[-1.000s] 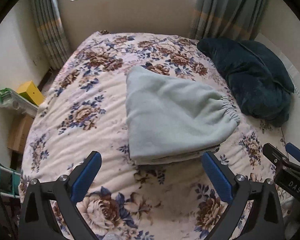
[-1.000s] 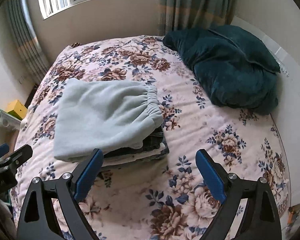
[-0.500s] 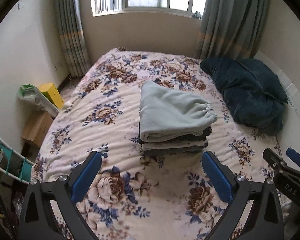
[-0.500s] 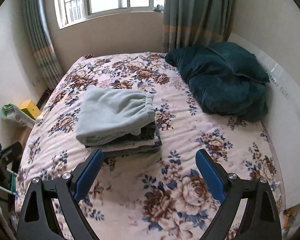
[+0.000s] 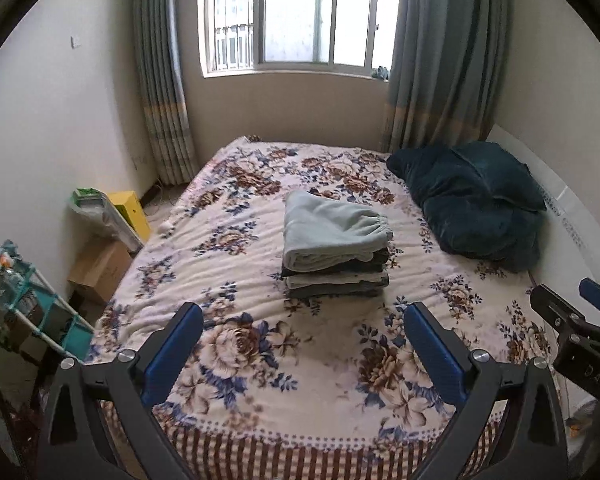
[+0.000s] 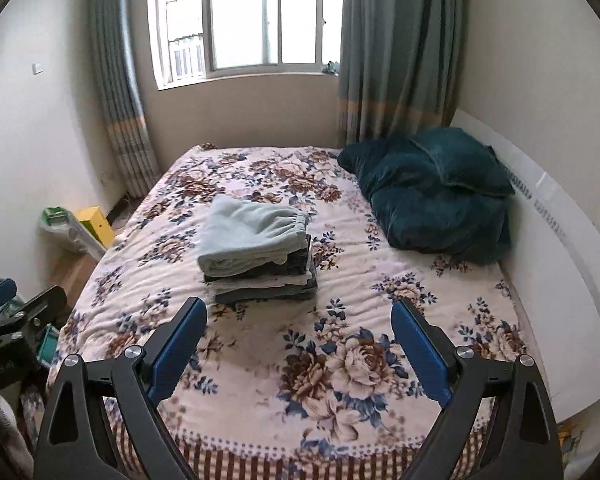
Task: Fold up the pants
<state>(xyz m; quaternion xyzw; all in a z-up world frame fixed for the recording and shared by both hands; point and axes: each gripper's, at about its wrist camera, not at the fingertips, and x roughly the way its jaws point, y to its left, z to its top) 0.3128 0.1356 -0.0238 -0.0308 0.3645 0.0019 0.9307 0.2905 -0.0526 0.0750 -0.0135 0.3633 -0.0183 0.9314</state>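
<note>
Folded pale green pants [image 5: 332, 232] top a stack of clothes [image 5: 336, 280] on a floral bed [image 5: 260, 360]. Left gripper [image 5: 304, 344] and right gripper [image 6: 298, 340] hover nearby, fingers spread wide, grasping nothing.

The right gripper [image 5: 588, 344] bears faint white letters reading "DAS".

Left tool [image 5: 302, 344] and right tool [image 6: 298, 334] both hover level, spread wide, holding nothing.
</note>
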